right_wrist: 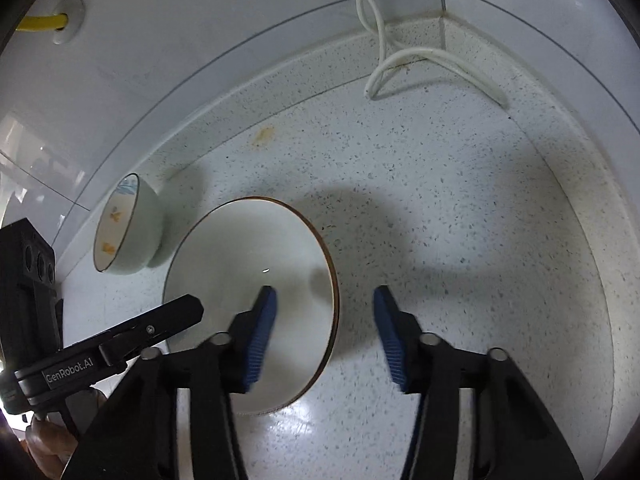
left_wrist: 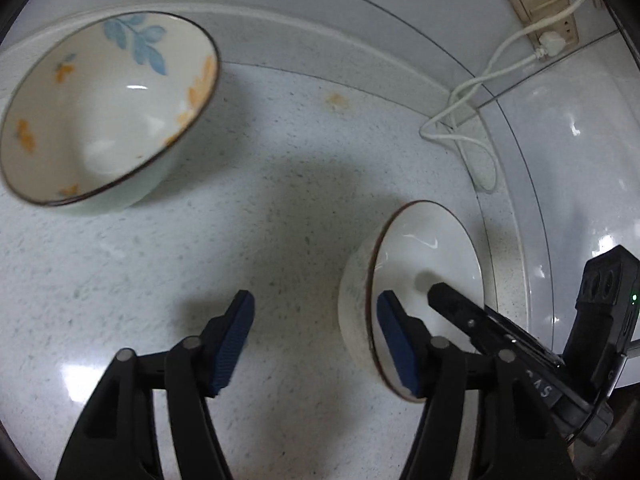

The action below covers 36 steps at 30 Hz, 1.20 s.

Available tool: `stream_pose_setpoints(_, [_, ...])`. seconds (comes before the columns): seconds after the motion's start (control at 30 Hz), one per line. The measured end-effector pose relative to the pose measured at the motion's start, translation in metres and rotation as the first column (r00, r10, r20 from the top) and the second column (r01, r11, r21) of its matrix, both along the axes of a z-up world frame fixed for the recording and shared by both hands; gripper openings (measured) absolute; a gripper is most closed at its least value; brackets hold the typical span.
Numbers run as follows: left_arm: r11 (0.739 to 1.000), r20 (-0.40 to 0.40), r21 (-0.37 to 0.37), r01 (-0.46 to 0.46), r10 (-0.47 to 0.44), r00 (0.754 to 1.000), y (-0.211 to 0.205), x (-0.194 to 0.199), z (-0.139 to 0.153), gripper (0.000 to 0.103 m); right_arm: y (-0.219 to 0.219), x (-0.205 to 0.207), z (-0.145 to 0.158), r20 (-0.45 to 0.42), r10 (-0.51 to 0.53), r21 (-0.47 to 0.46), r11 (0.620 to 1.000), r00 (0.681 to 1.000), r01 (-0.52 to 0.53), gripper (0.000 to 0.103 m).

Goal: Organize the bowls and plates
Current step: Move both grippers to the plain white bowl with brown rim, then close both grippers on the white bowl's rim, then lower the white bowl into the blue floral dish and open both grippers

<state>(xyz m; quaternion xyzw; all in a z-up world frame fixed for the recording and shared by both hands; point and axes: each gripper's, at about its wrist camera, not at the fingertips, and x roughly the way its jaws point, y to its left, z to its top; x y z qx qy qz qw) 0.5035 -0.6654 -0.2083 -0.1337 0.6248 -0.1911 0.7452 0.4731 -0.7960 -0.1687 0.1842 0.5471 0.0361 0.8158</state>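
Left wrist view showed the left gripper (left_wrist: 314, 338) with its blue pads spread wide apart and holding nothing, hovering over the speckled table (left_wrist: 280, 184). Its right pad stood in front of the plain white bowl (left_wrist: 432, 248), which sat on the table near the corner. A floral bowl (left_wrist: 108, 108) with blue and orange leaf marks sat well apart from it, close to the back wall. A white cable (left_wrist: 472, 92) ran from a wall socket (left_wrist: 540, 4) down onto the table.

From the right wrist view, the right gripper (right_wrist: 324, 336) was also parted and empty, its left pad over the inside of the plain white bowl (right_wrist: 240, 264) and its right pad outside the rim. The floral bowl (right_wrist: 128, 232) sat just beside it.
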Motion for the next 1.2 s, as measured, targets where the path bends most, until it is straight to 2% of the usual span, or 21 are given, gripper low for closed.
stream_pose_setpoints(0.03, [1.0, 0.004, -0.004, 0.014, -0.014, 1.0, -0.005, 0.002, -0.002, 0.043, 0.001, 0.002, -0.003, -0.004, 0.002, -0.005, 1.0, 1.0, -0.002, 0.031])
stream_pose_setpoints(0.1, [0.999, -0.01, -0.028, 0.044, -0.044, 0.999, -0.013, 0.006, -0.006, 0.033, 0.003, 0.004, -0.008, -0.011, 0.009, -0.002, 1.0, 1.0, -0.009, 0.023])
stream_pose_setpoints(0.17, [0.997, -0.028, -0.062, 0.05, -0.052, 0.998, -0.017, 0.008, -0.008, 0.018, 0.004, 0.007, -0.014, -0.018, 0.014, -0.003, 1.0, 1.0, -0.014, 0.015])
stream_pose_setpoints(0.2, [0.996, -0.024, -0.069, 0.062, -0.064, 0.998, -0.018, 0.006, -0.007, 0.016, 0.005, 0.007, -0.016, -0.021, 0.014, -0.001, 1.0, 1.0, -0.014, 0.013])
stream_pose_setpoints(0.3, [0.995, -0.032, -0.058, 0.079, -0.081, 0.996, -0.024, 0.007, -0.007, 0.016, 0.006, 0.007, -0.018, -0.023, 0.003, -0.002, 1.0, 1.0, -0.003, 0.013])
stream_pose_setpoints(0.43, [0.993, -0.033, -0.069, 0.093, -0.096, 0.995, -0.01, -0.01, 0.003, 0.016, 0.013, -0.002, -0.012, -0.02, 0.007, 0.002, 1.0, 1.0, -0.007, 0.012])
stream_pose_setpoints(0.7, [0.989, -0.006, -0.103, 0.11, -0.111, 0.994, 0.047, -0.062, 0.062, 0.016, 0.061, -0.059, 0.039, 0.022, 0.044, -0.009, 0.999, 0.999, -0.044, 0.012])
stream_pose_setpoints(0.97, [0.985, 0.023, -0.124, 0.116, -0.114, 0.993, 0.155, -0.143, 0.123, 0.016, 0.15, -0.137, 0.102, 0.089, 0.128, -0.03, 0.992, 0.988, -0.126, 0.012])
stream_pose_setpoints(1.1, [0.986, 0.025, -0.131, 0.102, -0.099, 0.995, 0.216, -0.185, 0.138, 0.017, 0.197, -0.176, 0.112, 0.093, 0.186, -0.007, 0.983, 0.978, -0.186, 0.012])
stream_pose_setpoints(1.2, [0.989, 0.016, -0.122, 0.086, -0.085, 0.996, 0.263, -0.214, 0.137, 0.017, 0.237, -0.2, 0.107, 0.079, 0.246, 0.014, 0.969, 0.966, -0.248, 0.012])
